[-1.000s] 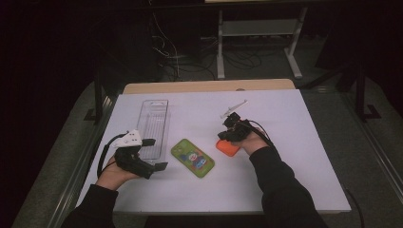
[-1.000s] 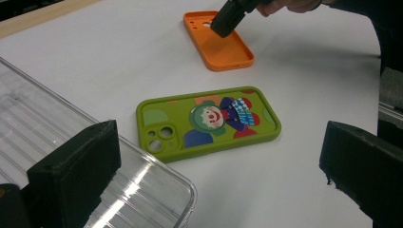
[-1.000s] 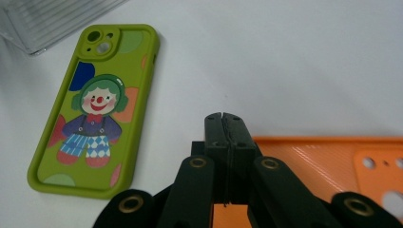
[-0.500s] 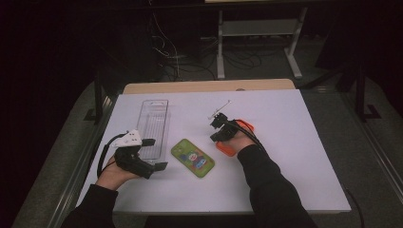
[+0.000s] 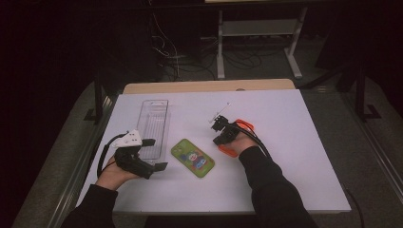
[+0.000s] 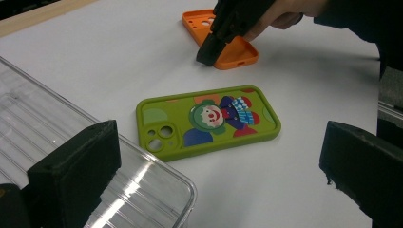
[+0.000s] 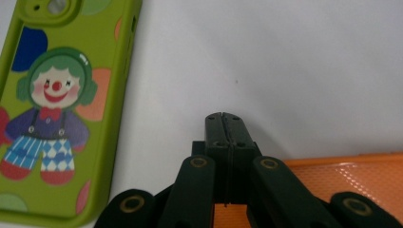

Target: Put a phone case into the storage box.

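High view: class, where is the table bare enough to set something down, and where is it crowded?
Bare: the table's right side beyond the orange case, and the near edge before the green case. Crowded: the middle-left, with the clear tray, both cases and both grippers.

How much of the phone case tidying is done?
Not much looks done: the clear tray holds nothing. In hand: the right gripper, jaws shut, is at the edge of the orange case; whether it grips it is unclear. Left: the green clown case lies on the table between the left gripper's open jaws.

Between the left gripper's (image 6: 223, 183) parted jaws lies a green clown phone case (image 6: 207, 121); beyond it, an orange case (image 6: 231, 45).
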The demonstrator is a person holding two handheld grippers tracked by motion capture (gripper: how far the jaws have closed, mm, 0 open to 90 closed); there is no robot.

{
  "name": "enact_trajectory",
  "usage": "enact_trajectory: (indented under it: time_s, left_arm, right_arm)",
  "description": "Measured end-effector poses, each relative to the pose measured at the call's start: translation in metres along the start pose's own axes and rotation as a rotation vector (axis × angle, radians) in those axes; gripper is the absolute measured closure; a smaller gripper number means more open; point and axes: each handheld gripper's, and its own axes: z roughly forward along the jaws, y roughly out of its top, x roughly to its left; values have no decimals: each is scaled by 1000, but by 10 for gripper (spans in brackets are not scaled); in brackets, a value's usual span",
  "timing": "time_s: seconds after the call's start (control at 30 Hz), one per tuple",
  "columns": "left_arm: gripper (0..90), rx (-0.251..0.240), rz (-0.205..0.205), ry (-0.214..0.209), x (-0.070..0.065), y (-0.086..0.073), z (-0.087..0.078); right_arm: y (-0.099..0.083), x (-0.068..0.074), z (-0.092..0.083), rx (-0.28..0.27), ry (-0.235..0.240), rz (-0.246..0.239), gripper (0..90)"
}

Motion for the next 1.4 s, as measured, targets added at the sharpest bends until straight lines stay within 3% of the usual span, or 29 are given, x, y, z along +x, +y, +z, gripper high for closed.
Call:
enact_trajectory:
  time_s: [0.33, 0.6, 1.13, 1.4]
  left_arm:
    - [0, 1, 2, 1, -1, 0, 0]
    - [0, 1, -10, -1, -3, 0, 1]
    - [0, 8, -11, -1, -3, -1, 2]
    - [0, 19, 1, -2, -2, -1, 2]
  right_arm:
    - [-23, -1, -13, 25, -3, -8, 884]
    - [-42, -8, -24, 29, -13, 12, 885]
    - [-77, -32, -44, 47, -63, 67, 885]
    - [-86, -38, -51, 6, -62, 101, 884]
